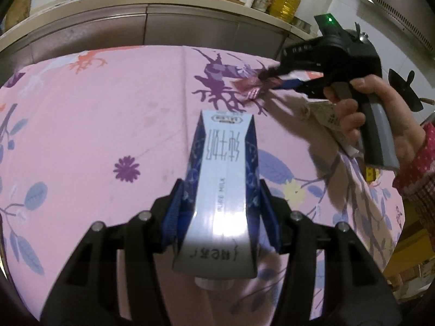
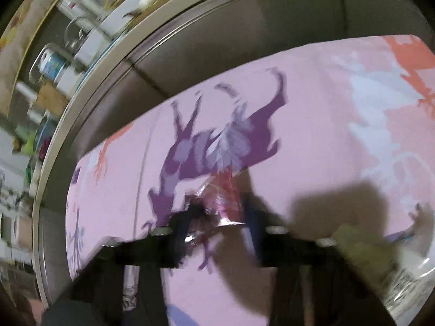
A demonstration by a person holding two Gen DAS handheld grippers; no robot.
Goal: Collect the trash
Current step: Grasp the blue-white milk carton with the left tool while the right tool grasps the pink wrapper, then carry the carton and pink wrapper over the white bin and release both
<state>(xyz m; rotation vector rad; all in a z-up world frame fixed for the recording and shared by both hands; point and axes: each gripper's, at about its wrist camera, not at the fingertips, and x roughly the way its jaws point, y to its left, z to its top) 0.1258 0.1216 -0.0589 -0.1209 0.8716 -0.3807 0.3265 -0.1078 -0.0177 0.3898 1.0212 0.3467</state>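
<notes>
A blue and white milk carton point(image 1: 223, 141) lies lengthwise between the blue pads of my left gripper point(image 1: 220, 187), which is shut on its two sides just above the pink tablecloth point(image 1: 95, 125). At the far right of the table my right gripper point(image 1: 262, 77) points left, its tips closed on a crumpled red foil wrapper point(image 1: 248, 87) that lies on the purple deer print. In the blurred right wrist view the red wrapper point(image 2: 223, 198) sits between the fingers of the right gripper point(image 2: 220, 212). The hand point(image 1: 350, 119) on the right gripper's handle also holds a paper scrap point(image 1: 323, 114).
Behind the table runs a grey cabinet front point(image 1: 190, 27) under a counter crowded with bottles and jars point(image 1: 285, 0). A red dotted sleeve point(image 1: 418, 168) is at the right edge. A yellow object point(image 1: 407, 255) stands beside the table's right side.
</notes>
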